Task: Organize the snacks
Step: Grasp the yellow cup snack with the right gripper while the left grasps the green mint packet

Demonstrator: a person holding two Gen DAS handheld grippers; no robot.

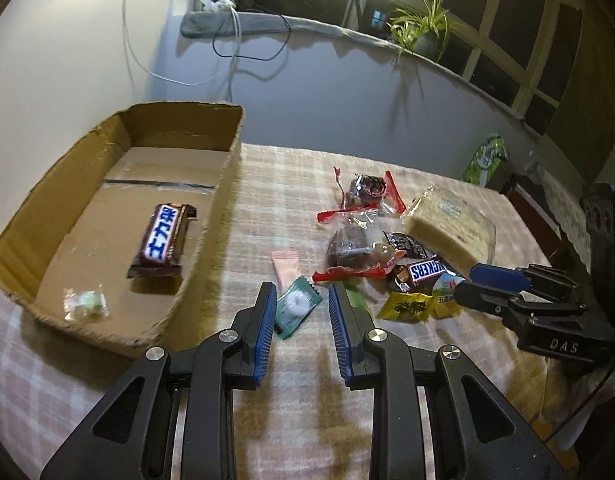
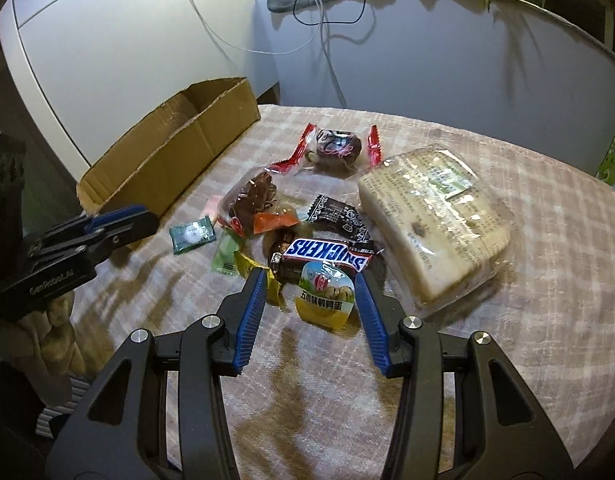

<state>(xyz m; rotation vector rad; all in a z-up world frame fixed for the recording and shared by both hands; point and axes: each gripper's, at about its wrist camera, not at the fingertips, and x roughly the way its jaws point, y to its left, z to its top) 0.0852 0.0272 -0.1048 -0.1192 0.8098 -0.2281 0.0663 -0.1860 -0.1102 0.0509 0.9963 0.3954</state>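
A cardboard box (image 1: 227,184) on the left of the table holds a brown Snickers bar (image 1: 163,242) and a small clear candy (image 1: 85,304). My left gripper (image 1: 301,292) is open, its fingers on either side of a green wrapped candy (image 1: 297,304) on the cloth. A pile of snacks lies to the right: a Snickers bar (image 2: 327,254), a yellow quail-egg pack (image 2: 327,298), red-wrapped dates (image 2: 335,146) and a large wrapped cake (image 2: 431,220). My right gripper (image 2: 311,280) is open around the quail-egg pack. The box also shows in the right wrist view (image 2: 167,152).
A plaid cloth (image 1: 291,392) covers the table. A pink candy (image 1: 287,268) lies near the box wall. A window sill with cables (image 1: 235,20) and a potted plant (image 1: 423,32) runs behind. A green carton (image 1: 487,158) stands past the table's far right edge.
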